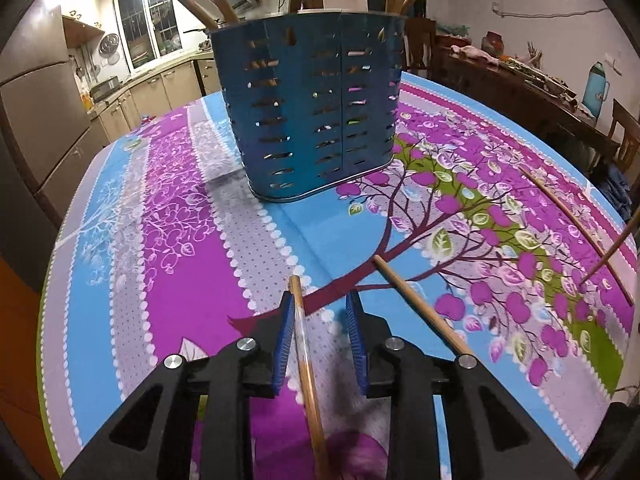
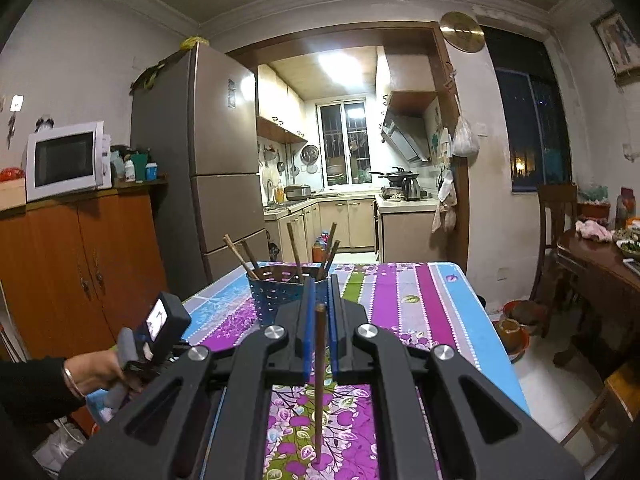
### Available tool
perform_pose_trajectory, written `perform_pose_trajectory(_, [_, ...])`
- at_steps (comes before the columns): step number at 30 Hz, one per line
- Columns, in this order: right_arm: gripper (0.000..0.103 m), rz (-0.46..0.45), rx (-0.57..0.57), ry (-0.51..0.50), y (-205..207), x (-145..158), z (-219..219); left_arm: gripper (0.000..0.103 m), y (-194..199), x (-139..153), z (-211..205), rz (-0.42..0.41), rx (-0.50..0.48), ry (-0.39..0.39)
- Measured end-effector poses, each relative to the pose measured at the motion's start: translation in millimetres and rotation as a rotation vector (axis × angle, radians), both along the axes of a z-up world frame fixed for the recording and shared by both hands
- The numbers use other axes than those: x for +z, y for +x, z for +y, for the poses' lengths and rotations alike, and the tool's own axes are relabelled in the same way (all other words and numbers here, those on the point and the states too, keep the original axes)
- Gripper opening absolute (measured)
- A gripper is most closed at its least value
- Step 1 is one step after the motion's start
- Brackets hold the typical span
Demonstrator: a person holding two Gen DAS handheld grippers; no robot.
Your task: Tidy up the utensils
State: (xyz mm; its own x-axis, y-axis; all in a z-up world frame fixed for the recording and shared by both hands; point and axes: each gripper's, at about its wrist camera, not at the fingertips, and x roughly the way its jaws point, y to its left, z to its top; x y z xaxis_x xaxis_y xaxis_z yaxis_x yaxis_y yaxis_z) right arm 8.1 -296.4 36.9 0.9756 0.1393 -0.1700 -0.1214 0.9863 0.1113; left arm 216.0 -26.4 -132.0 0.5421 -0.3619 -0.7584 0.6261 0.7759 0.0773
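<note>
Chopsticks are the things being sorted, and they lie or stand in several places. A blue perforated holder point(image 1: 316, 108) stands upright on the tabletop point(image 1: 192, 272), which is covered with a cloth of purple, blue and grey stripes and a printed tree. Several wooden sticks point(image 1: 188, 0) already lean out of the holder's top at different angles.

In the left wrist view, the left gripper point(image 1: 320, 308) is tilted down toward the cloth with its jaws spread. One chopstick point(image 1: 306, 360) lies lengthwise between the blue pads point(image 1: 282, 344), close against the left one; the right pad stands clear of it, so the stick is not pinched. A second chopstick point(image 1: 420, 304) lies on the cloth just beside the right finger, angled away toward the tree print. Farther right, a thin stick point(image 1: 576, 236) lies on the cloth, and another stick point(image 1: 608, 254) slants down to touch the cloth with its tip.

In the right wrist view, the right gripper point(image 2: 320, 304) points roughly level toward the holder point(image 2: 280, 300), its jaws pressed together on a dark chopstick point(image 2: 319, 376). This stick hangs nearly upright, its lower tip on or just above the cloth; which of the two cannot be told. At the left edge, a hand point(image 2: 100, 372) in a dark sleeve, a bangle at the wrist, holds the handle of the other gripper.
</note>
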Motion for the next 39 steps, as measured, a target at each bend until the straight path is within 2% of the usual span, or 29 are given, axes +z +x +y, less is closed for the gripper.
perform_pose_trajectory(3, [0.005, -0.001, 0.011, 0.007, 0, -1, 0, 0.028, 8, -6, -3, -0.008, 0.007, 0.025])
perform_pose_trajectory(6, [0.005, -0.002, 0.019, 0.0, 1, -1, 1, 0.028, 14, -6, -3, -0.009, 0.006, 0.013])
perform_pose_trajectory(11, [0.005, 0.0, 0.022, -0.005, 3, -2, 0, 0.028, 26, -7, 1, 0.034, 0.004, -0.032])
perform_pose_trajectory(19, [0.005, -0.006, 0.024, -0.033, 6, -1, 3, 0.024, 21, -7, 7, 0.041, -0.02, -0.05])
perform_pose_trajectory(22, [0.005, -0.007, 0.028, -0.04, 7, -2, 5, 0.015, 24, -7, 5, 0.036, -0.015, -0.045])
perform_pose_trajectory(23, [0.005, -0.007, 0.028, -0.041, 7, -2, 5, 0.009, 26, -7, 6, 0.036, -0.008, -0.049])
perform_pose_trajectory(25, [0.005, -0.005, 0.028, -0.039, 7, -2, 5, 0.008, 27, -7, 8, 0.041, -0.009, -0.06])
perform_pose_trajectory(28, [0.005, -0.005, 0.023, -0.046, 8, -2, 6, 0.008, 23, -7, 3, 0.013, -0.007, -0.027])
perform_pose_trajectory(32, [0.005, 0.006, 0.019, -0.044, 16, -2, 7, 0.007, 7, -9, -14, -0.094, -0.008, 0.095])
perform_pose_trajectory(33, [0.005, 0.009, 0.018, -0.043, 18, -1, 7, 0.007, 5, -9, -15, -0.103, -0.011, 0.105])
perform_pose_trajectory(36, [0.005, 0.009, 0.016, -0.042, 26, 2, 8, 0.007, 0, -5, -13, -0.126, -0.006, 0.083])
perform_pose_trajectory(39, [0.005, 0.004, 0.019, -0.039, 31, 7, 6, 0.007, -1, 13, 0, -0.141, 0.039, -0.005])
